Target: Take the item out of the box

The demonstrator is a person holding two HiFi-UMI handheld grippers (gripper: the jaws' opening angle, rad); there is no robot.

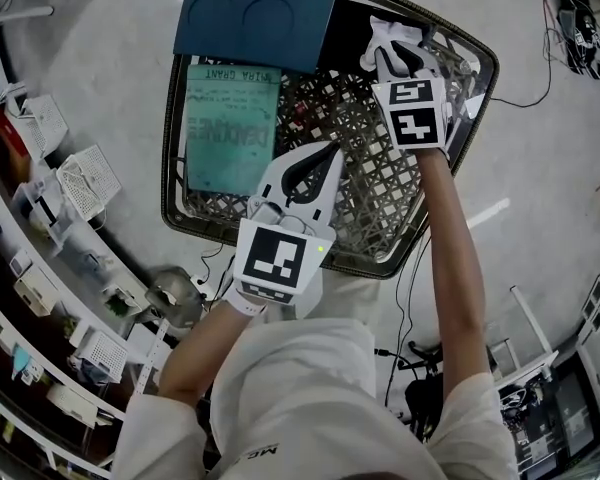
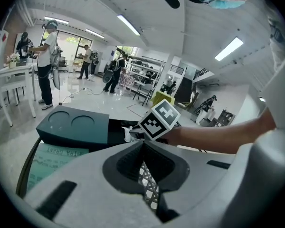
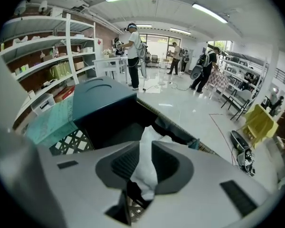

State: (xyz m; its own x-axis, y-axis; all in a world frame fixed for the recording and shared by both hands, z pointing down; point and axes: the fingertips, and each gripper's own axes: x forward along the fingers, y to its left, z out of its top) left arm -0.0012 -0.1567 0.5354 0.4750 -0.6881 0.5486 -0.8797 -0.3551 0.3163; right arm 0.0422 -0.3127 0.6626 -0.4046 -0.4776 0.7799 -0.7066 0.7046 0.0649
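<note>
An open black box (image 1: pixel 351 30) (image 3: pixel 115 128) sits in the far end of a dark woven basket (image 1: pixel 378 265), with its dark teal lid (image 1: pixel 254 18) (image 2: pixel 74 125) (image 3: pixel 99 97) beside it. My right gripper (image 1: pixel 398 32) (image 3: pixel 146 146) hovers over the box's right edge, shut on a thin crumpled white sheet (image 3: pixel 149 134) (image 1: pixel 374 58) that rises between its jaws. My left gripper (image 1: pixel 326 153) (image 2: pixel 143 146) hangs over the basket's lattice floor, its jaws closed together with nothing between them. The right gripper's marker cube (image 2: pixel 160 119) shows in the left gripper view.
A teal book (image 1: pixel 232 128) (image 2: pixel 49 163) (image 3: pixel 52 120) lies in the basket's left half. Shelves with small white baskets (image 1: pixel 85 180) line the left side. Cables (image 1: pixel 564 28) run over the floor at the right. Several people (image 2: pixel 46 61) stand by a white table farther off.
</note>
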